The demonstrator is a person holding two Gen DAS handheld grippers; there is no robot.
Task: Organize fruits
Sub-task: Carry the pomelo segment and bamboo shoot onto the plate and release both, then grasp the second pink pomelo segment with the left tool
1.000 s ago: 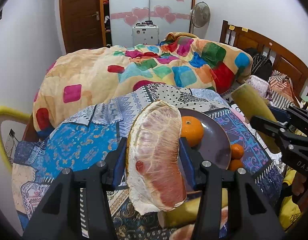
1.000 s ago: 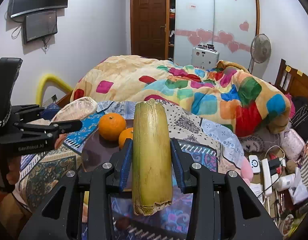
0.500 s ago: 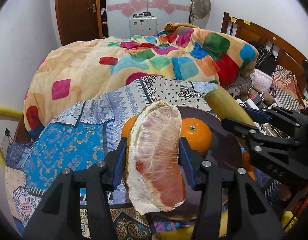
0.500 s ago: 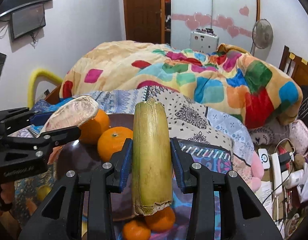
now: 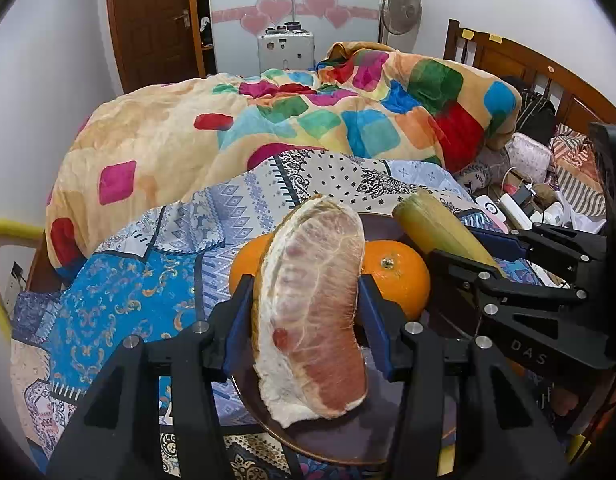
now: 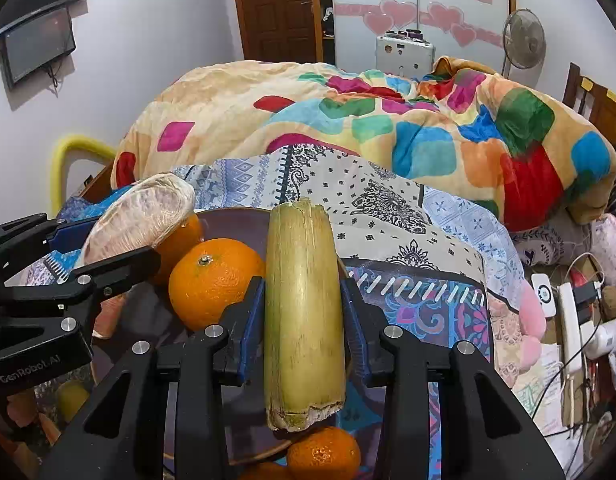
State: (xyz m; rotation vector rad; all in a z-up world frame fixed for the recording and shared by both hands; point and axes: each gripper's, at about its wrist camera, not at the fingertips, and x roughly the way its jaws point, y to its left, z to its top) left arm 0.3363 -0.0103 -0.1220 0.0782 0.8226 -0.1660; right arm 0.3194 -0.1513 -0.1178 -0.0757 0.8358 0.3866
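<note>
My left gripper (image 5: 306,316) is shut on a peeled pink pomelo wedge (image 5: 311,308), held over a dark brown plate (image 5: 327,444). Two oranges (image 5: 399,276) lie on the plate behind the wedge. My right gripper (image 6: 304,308) is shut on a yellow-green sugarcane piece (image 6: 304,312), held over the same plate (image 6: 232,224) next to the oranges (image 6: 214,280). Each gripper shows in the other's view: the right one (image 5: 483,256) with the cane, the left one (image 6: 108,248) with the wedge (image 6: 142,212).
The plate sits on a patterned cloth (image 5: 140,292) on a bed with a colourful quilt (image 5: 308,120). Small tangerines (image 6: 323,454) lie off the plate's near edge. Cables and a power strip (image 6: 567,320) clutter the right side. A yellow fruit (image 6: 70,398) lies at lower left.
Both grippers have moved forward and closer together over the plate, each holding its fruit. The oranges now look larger and nearer.
</note>
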